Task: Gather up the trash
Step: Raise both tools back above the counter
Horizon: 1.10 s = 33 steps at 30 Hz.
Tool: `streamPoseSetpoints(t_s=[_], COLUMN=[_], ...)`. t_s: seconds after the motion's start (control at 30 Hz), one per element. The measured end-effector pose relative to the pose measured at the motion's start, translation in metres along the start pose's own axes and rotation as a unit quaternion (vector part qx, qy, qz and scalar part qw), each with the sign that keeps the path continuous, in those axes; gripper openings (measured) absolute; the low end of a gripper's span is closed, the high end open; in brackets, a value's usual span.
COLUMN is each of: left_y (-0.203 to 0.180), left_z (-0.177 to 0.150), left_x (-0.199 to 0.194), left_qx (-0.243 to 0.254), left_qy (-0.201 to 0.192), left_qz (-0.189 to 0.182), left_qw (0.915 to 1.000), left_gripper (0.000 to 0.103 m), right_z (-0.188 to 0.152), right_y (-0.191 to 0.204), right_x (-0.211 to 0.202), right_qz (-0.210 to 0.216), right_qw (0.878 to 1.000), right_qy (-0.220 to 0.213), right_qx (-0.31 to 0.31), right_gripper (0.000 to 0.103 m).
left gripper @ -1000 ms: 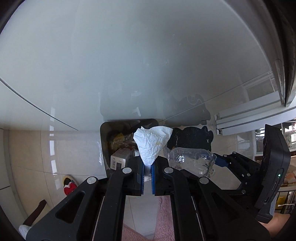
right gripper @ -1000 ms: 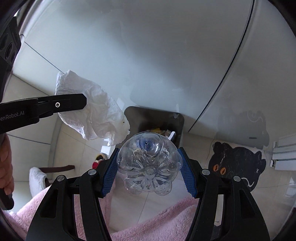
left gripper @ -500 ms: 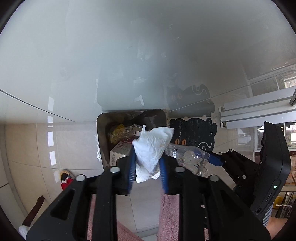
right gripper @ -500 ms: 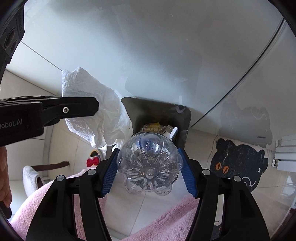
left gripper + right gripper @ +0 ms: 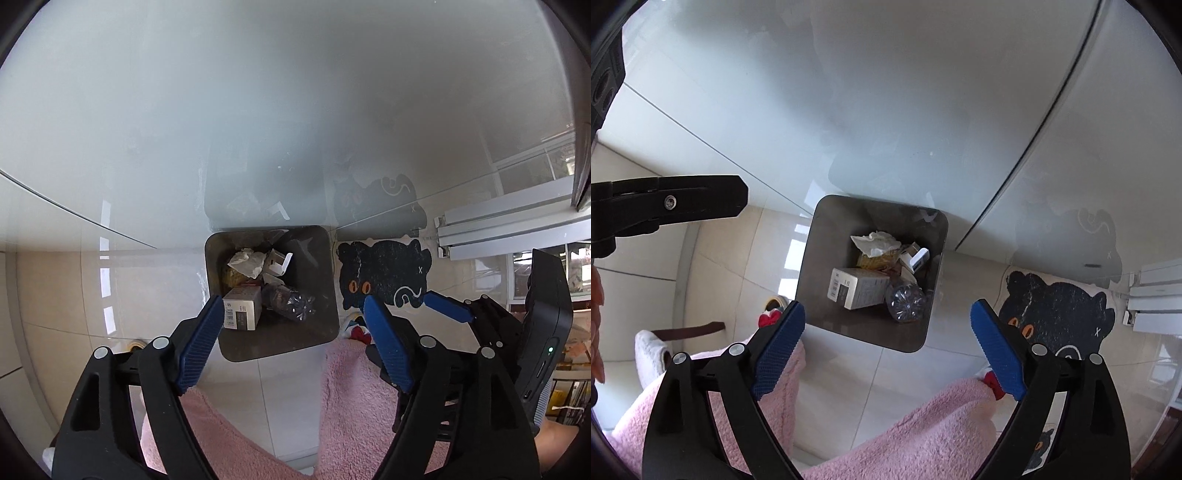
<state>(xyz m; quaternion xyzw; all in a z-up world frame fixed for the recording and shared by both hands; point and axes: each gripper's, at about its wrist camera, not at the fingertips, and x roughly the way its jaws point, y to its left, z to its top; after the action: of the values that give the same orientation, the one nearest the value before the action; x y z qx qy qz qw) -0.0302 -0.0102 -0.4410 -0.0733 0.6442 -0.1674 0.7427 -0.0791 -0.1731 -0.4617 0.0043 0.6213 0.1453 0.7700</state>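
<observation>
A dark square trash bin [image 5: 321, 280] [image 5: 934, 236] stands on the tiled floor below both grippers. Inside lie a crumpled white tissue [image 5: 245, 261] [image 5: 875, 242], a clear plastic bottle [image 5: 291, 301] [image 5: 907, 301], a white carton [image 5: 242, 308] [image 5: 858, 288] and other scraps. My left gripper [image 5: 295, 321] is open and empty above the bin. My right gripper [image 5: 888, 328] is open and empty above the bin too. The right gripper also shows at the right of the left wrist view [image 5: 448, 306].
A glass tabletop edge [image 5: 74, 214] [image 5: 1034, 147] lies beyond the bin. A black cat-shaped mat [image 5: 384, 273] [image 5: 1056, 314] lies right of the bin. Pink fleece legs [image 5: 347, 406] [image 5: 905, 435] and slippers [image 5: 650, 350] are below. A window rail [image 5: 506, 225] runs at right.
Both grippers opened. The tissue dropped from the left one and the bottle from the right one; both now lie in the bin.
</observation>
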Motion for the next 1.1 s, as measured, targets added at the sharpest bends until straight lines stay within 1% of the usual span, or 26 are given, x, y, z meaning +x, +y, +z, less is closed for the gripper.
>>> streamPoseSetpoints(t_s=[0.13,0.23,0.37,0.43,0.47,0.5,0.63,0.8,0.9,1.0,1.1], left_y=[-0.008,-0.012,-0.022,-0.027,-0.03,-0.033,-0.041,-0.045,-0.043,-0.041,-0.041], left_z=[0.0,0.0,0.0,0.002,0.004,0.005,0.015,0.038,0.059,0.08,0.1], left_x=[-0.032,-0.064,-0.115,-0.14,-0.152,-0.163,-0.205,-0.249,-0.267,-0.278,-0.286], left_qx=[0.007,0.005,0.01,0.016,0.02,0.024,0.036,0.041,0.043,0.044,0.045], left_qy=[-0.022,-0.045,-0.086,-0.11,-0.122,-0.134,-0.175,-0.223,-0.249,-0.265,-0.28], left_qz=[0.0,-0.003,-0.004,-0.003,-0.001,0.0,0.004,0.009,0.015,0.024,0.02], left_qw=[0.9997,0.999,0.9962,0.9938,0.9923,0.9907,0.9838,0.9739,0.9675,0.963,0.9587], left_gripper=[0.079,0.082,0.088,0.092,0.094,0.095,0.095,0.095,0.095,0.095,0.095], right_z=[0.004,0.008,0.015,0.021,0.024,0.027,0.045,0.077,0.102,0.128,0.151], right_y=[-0.005,-0.008,-0.009,-0.01,-0.009,-0.009,-0.009,-0.016,-0.023,-0.032,-0.035], right_x=[-0.037,-0.071,-0.121,-0.147,-0.159,-0.173,-0.223,-0.278,-0.296,-0.303,-0.308], right_qz=[0.009,0.018,0.03,0.03,0.03,0.029,0.027,0.022,0.012,0.01,0.007], right_qw=[1.0,0.999,0.996,0.993,0.992,0.989,0.979,0.963,0.954,0.949,0.944], right_qy=[-0.022,-0.045,-0.084,-0.11,-0.125,-0.141,-0.201,-0.269,-0.299,-0.316,-0.329], right_qx=[0.002,0.006,0.011,0.012,0.013,0.014,0.013,0.01,0.008,0.017,0.019], right_gripper=[0.092,0.092,0.092,0.094,0.099,0.1,0.1,0.1,0.1,0.1,0.1])
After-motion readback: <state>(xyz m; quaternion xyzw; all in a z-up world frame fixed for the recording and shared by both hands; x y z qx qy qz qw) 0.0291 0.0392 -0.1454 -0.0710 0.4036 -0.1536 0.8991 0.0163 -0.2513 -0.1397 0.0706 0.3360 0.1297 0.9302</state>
